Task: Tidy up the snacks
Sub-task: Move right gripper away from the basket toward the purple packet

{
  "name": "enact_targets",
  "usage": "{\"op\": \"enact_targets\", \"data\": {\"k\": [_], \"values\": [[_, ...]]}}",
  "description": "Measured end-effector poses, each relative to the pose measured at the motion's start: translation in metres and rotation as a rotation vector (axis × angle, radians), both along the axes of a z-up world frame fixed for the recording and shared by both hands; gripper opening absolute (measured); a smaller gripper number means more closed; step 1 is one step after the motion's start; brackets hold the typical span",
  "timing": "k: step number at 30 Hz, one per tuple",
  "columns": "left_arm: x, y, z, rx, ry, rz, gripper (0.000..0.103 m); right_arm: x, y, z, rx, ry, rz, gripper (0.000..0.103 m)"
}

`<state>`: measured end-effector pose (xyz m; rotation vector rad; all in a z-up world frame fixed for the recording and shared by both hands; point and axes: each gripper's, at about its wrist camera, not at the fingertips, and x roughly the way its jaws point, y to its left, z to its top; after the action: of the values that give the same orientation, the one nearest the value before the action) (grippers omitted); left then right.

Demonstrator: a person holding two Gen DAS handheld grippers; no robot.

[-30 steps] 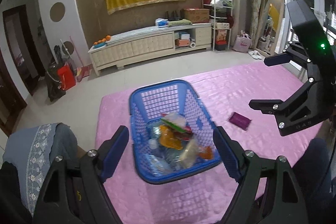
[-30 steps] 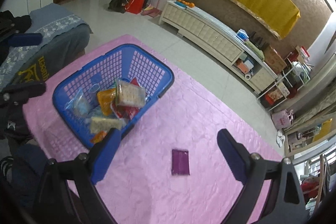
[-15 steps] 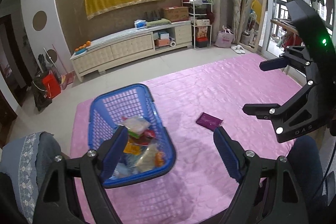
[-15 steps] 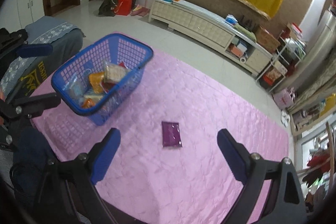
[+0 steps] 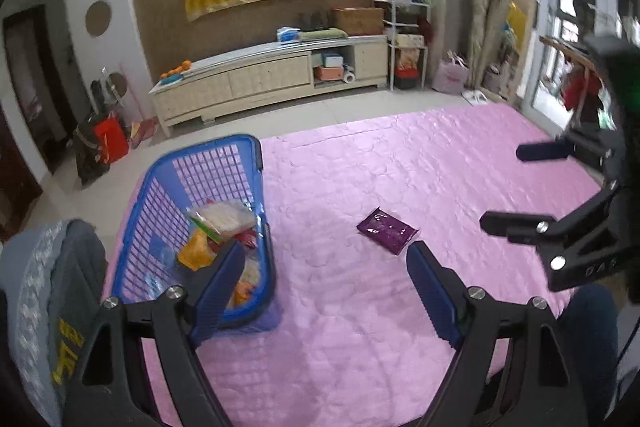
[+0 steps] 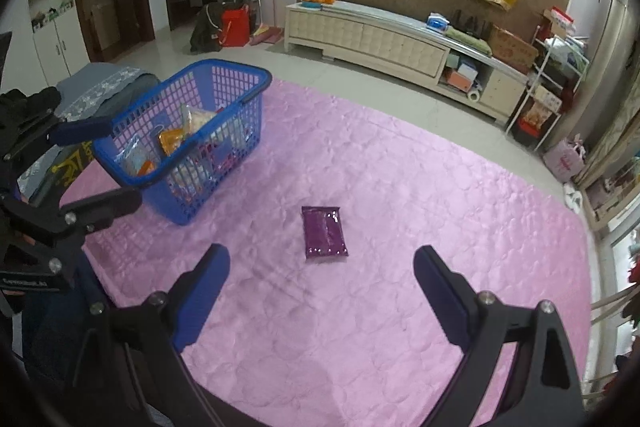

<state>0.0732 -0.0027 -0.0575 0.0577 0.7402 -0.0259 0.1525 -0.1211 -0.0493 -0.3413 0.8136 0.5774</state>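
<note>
Lying flat on the pink quilted surface (image 6: pixel 400 187), 1 purple snack packet (image 6: pixel 324 231) sits alone, well apart from the blue basket (image 6: pixel 208 143) to its left in the right wrist view. Basket is upright, full of mixed snack packets (image 5: pixel 220 223). Right gripper (image 6: pixel 320 283) hovers just short of the purple packet, fingers spread wide, nothing between them. Left gripper (image 5: pixel 324 275) is released too, fingers wide apart, 1 finger in front of the basket's near corner, packet beyond the other fingertip. Neither touches anything.
</note>
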Motion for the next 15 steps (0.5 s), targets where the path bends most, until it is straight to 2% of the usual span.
{"op": "enact_targets", "data": {"k": [3,8,15], "values": [[0.001,-0.003,-0.012,-0.044,0.015,0.043,0.082,0.004,-0.011,-0.016,0.027,0.006,-0.003,0.095],[0.0,-0.011,-0.036,-0.107,0.041,0.146,0.082,0.018,-0.029,-0.047,0.065,0.065,-0.004,0.095],[0.004,-0.025,-0.067,-0.101,0.091,0.224,0.082,0.034,-0.043,-0.076,0.092,0.103,0.013,0.095]]}}
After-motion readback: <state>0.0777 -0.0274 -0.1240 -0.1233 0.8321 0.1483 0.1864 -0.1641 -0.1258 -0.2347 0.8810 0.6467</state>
